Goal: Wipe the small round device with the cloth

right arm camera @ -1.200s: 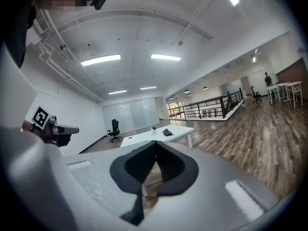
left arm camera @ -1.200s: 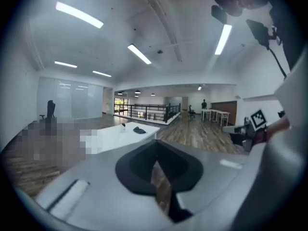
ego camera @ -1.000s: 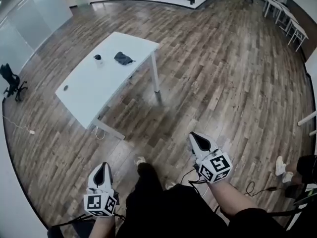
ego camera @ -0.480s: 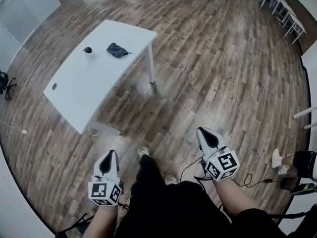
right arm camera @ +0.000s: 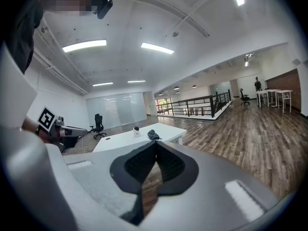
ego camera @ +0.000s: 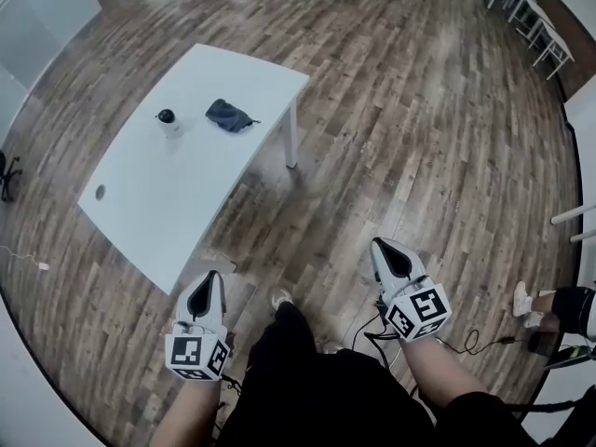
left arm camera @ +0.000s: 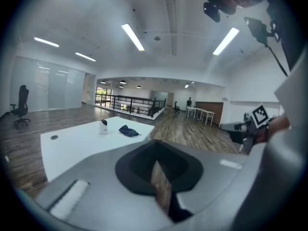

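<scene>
Head view: the left gripper (ego camera: 211, 283) and right gripper (ego camera: 384, 250) were clenched on nothing and held low, well short of the white table (ego camera: 158, 203), apparently not yet needed. Toward its far end the small round device (ego camera: 168, 119) stood upright, long axis vertical, dark face uppermost, the crumpled cloth (ego camera: 228, 115) near its right.

White table (ego camera: 177, 189) with round device (ego camera: 169, 119), dark cloth (ego camera: 228, 115)
</scene>
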Tool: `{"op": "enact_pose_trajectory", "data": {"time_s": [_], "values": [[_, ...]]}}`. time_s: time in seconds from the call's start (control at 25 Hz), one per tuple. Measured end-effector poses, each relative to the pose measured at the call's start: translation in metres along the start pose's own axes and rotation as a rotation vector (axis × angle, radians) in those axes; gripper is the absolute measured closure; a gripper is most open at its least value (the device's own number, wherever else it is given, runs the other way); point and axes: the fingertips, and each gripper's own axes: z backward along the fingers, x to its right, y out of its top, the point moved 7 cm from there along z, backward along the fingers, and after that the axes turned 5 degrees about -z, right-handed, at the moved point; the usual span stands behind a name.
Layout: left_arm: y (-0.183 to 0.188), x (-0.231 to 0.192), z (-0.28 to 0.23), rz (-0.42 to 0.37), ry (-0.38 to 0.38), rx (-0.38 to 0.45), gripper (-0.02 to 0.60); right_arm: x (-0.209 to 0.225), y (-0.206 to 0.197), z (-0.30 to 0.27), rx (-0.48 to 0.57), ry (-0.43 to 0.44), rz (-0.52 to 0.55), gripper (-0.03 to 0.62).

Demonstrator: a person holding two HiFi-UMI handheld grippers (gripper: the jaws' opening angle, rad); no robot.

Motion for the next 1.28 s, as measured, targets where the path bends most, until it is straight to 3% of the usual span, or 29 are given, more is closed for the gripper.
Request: {"op": "enact_pose_trajectory", "data": {"time_s": [0.4,0.68,0.92,1.28], "values": [[0.038,-0.071,-0.056,-0.008,-0.044,0.064,0.574,-0.021,0.042,-0.071,0.046,-0.034,0.024,0.592],[0.058,-0.094,-0.086,-0.013,-0.060,0.113,0.574,-0.023,0.066,-0.094,0.090,-0.049,0.045,0.592],[0.061,-0.113,-0.096,-0.010,-0.010,0.138,0.574,-0.014,0.065,-0.121,0.088,-0.024,0.049,0.592],[0.064,-0.135,-0.114,0.005,0.105,0.128,0.574,-0.003,0.068,-0.203,0.066,0.100,0.050,0.592]]}}
